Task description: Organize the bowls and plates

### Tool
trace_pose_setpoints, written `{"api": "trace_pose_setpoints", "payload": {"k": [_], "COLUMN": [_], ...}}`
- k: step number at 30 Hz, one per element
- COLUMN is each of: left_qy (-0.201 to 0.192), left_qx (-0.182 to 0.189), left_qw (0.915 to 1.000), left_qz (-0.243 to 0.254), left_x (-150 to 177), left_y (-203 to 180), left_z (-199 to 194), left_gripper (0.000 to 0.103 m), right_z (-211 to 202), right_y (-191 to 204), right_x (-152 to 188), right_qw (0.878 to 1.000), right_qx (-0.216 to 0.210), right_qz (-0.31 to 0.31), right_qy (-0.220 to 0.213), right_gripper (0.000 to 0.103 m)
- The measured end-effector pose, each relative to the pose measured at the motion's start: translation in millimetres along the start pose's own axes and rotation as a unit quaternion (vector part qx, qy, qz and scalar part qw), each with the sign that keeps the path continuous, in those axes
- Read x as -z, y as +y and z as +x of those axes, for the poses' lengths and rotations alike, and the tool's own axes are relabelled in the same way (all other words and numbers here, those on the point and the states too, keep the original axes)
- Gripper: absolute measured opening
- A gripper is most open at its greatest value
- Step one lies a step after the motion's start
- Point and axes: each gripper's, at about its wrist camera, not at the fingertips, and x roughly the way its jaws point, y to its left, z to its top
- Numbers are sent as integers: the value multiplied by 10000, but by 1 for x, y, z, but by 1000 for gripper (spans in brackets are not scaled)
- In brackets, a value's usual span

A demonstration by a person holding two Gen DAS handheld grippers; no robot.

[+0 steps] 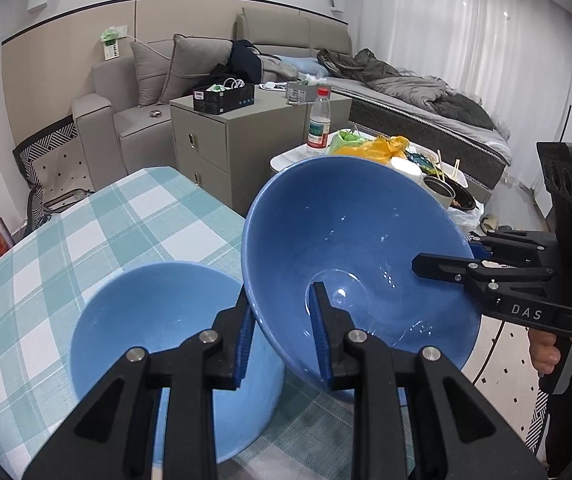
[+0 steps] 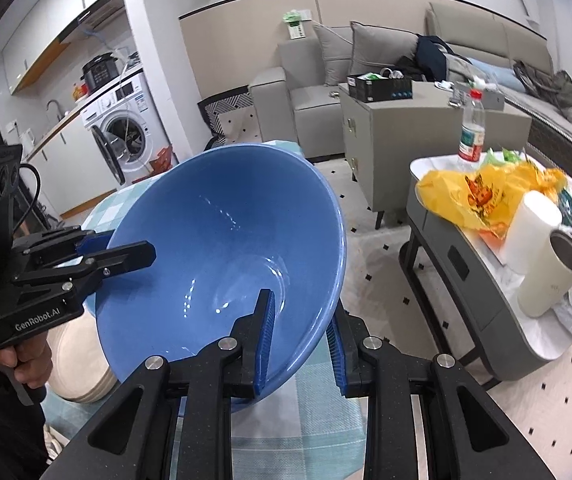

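Both claws clamp the tilted bowl (image 1: pixel 357 256) mid-frame, left claw (image 1: pixel 282 336) and right claw (image 2: pixel 301 340) on opposite rims; only the left view shows a second bowl (image 1: pixel 158 328) lower left on the worktop (image 1: pixel 86 224); only the right shows plates (image 2: pixel 82 372) lower left.

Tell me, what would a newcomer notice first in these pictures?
A big blue bowl fills the middle, tilted in the air, with the left gripper and the right gripper each clamped on its rim from opposite sides. A second blue bowl stands below it on the checked tablecloth.
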Motion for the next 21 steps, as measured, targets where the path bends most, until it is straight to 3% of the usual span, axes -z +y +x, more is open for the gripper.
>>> {"api": "trace_pose_setpoints", "payload": {"k": [21], "left_qy": [-356], "left_qx": [-488], "left_qw": [9976], "left_qz": [-323], "left_x": [4], "left_y": [40], "left_z": [-43], "left_gripper": [25], "right_z": [5], "right_y": [64], "right_x": [-37], "right_qw": [9980], "right_qx": [-257], "right_qz": [-582], "right_qy": [-49], "right_gripper": [26]}}
